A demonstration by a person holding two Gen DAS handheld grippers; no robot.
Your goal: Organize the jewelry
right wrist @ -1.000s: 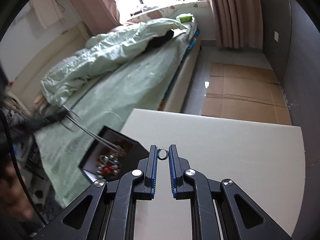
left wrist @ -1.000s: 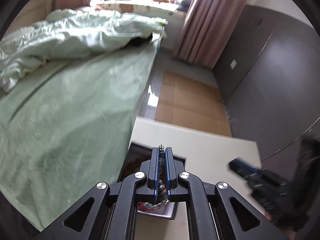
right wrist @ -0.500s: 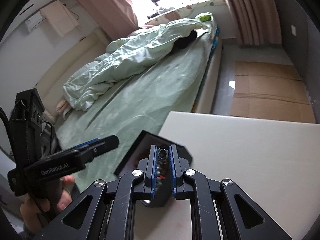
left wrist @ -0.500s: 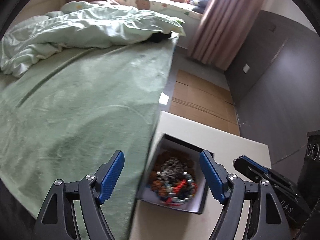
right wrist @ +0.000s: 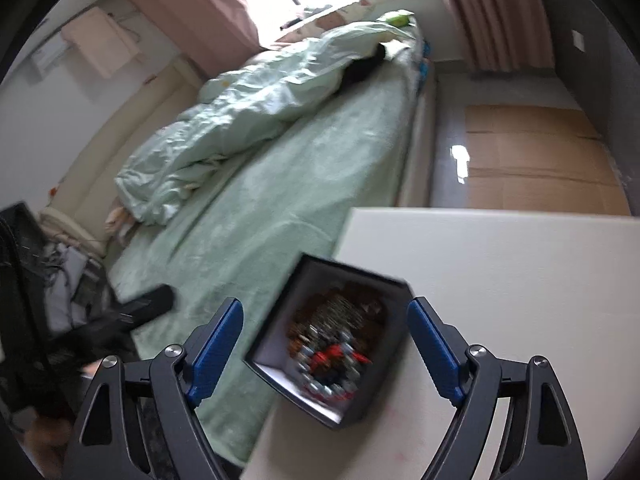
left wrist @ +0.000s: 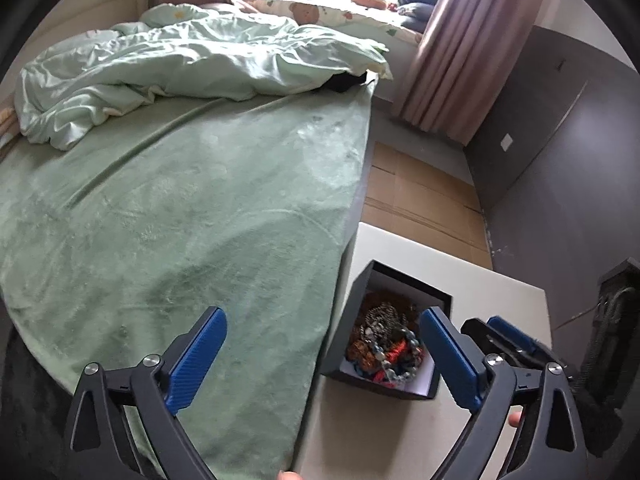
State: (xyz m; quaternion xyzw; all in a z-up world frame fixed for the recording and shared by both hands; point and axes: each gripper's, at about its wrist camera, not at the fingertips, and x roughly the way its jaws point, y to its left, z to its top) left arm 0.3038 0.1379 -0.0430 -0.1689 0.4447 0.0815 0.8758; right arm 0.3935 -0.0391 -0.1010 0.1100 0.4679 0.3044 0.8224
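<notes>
A black open box [left wrist: 404, 286] full of mixed jewelry [left wrist: 386, 338] stands at the left edge of the white table [left wrist: 500, 280], beside the bed. My left gripper [left wrist: 322, 328] is wide open and empty, above the bed edge, left of the box. My right gripper [right wrist: 326, 320] is wide open and empty over the box [right wrist: 384, 396]; beads and chains [right wrist: 334, 340] lie inside, blurred. The right gripper's blue fingers [left wrist: 510, 330] also show right of the box in the left wrist view.
A bed with a green blanket [left wrist: 180, 216] and a crumpled duvet [left wrist: 192, 64] borders the table's left side. Cardboard [right wrist: 536, 160] covers the floor beyond the table. Dark wardrobe doors [left wrist: 568, 168] stand on the right. Pink curtains [left wrist: 452, 48] hang by the window.
The left gripper let go of a chain and opened, then drew back left. The right gripper moved left over the box and opened, releasing the small ring it held.
</notes>
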